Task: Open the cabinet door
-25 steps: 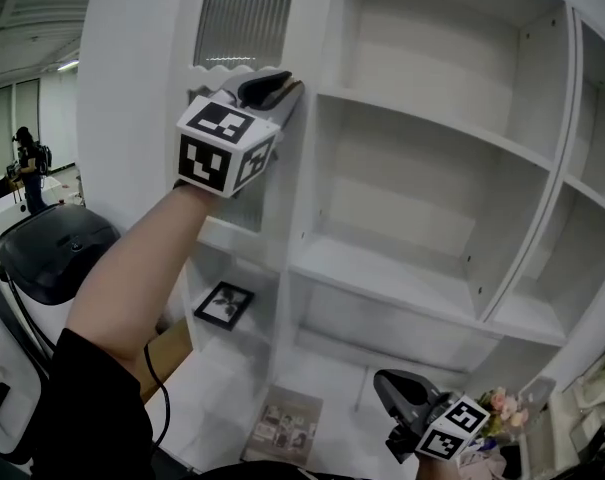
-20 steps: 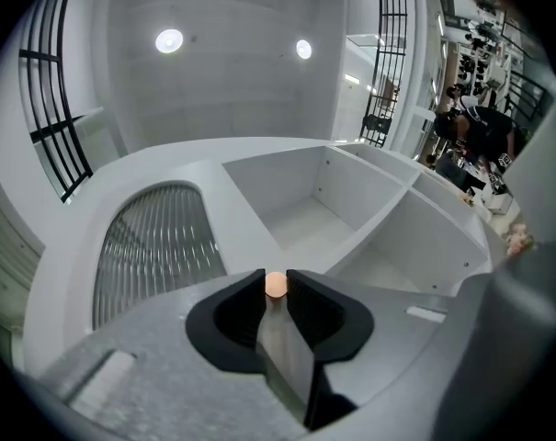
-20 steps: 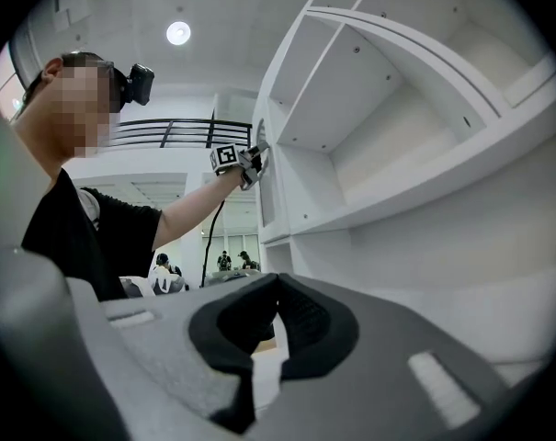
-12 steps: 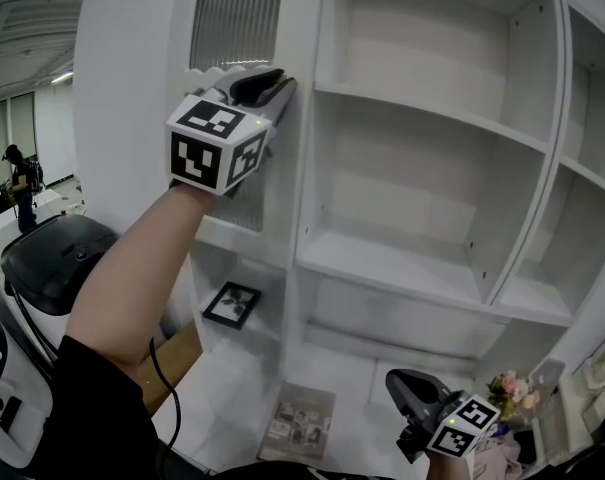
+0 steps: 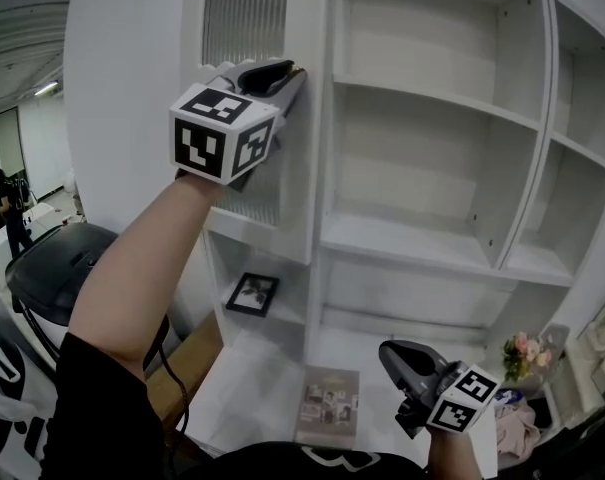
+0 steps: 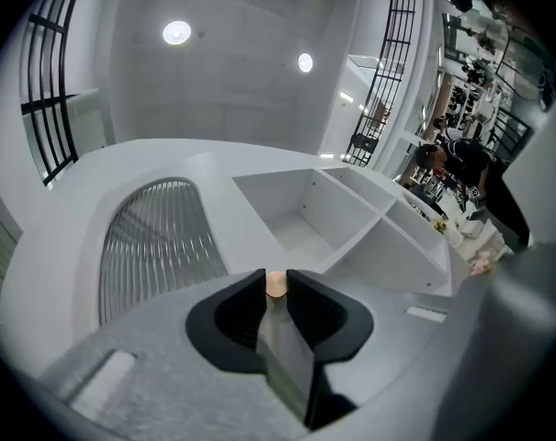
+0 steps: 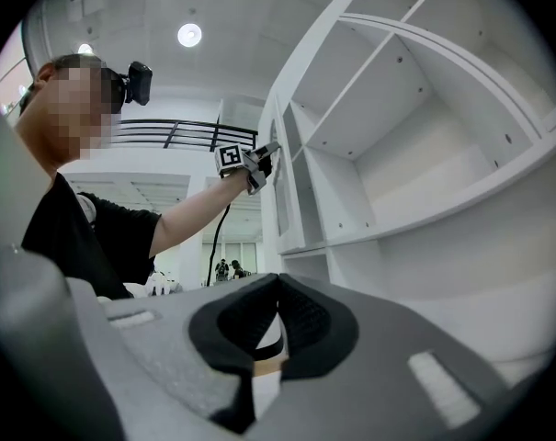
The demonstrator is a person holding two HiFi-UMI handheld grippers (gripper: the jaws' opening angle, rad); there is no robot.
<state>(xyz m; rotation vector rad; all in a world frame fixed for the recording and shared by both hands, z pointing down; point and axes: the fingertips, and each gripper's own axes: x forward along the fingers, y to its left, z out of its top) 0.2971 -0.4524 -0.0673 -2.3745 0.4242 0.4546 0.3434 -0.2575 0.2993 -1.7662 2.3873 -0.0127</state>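
The white cabinet door [image 5: 247,28] with a ribbed glass panel stands swung out from the shelving. My left gripper [image 5: 287,71] is raised at arm's length and shut on the door's free edge. In the left gripper view the door edge [image 6: 282,352] runs between the jaws, a small tan knob [image 6: 276,283] sits at their tips, and the ribbed panel [image 6: 158,246] lies to the left. My right gripper [image 5: 394,355] hangs low at the bottom right, shut with nothing in it; its tips [image 7: 278,278] meet. The right gripper view also shows the left gripper [image 7: 259,162] on the door.
Open white shelves [image 5: 422,253] fill the cabinet to the right of the door. A framed picture [image 5: 252,293] leans in the lower left compartment and a photo booklet [image 5: 330,406] lies on the bottom board. Flowers [image 5: 522,353] are at the lower right, a black chair [image 5: 57,263] at the left.
The left gripper, still clamped on the door edge, has shifted a little to the right and up in the head view, with the door. The right gripper has drifted slightly, low down.
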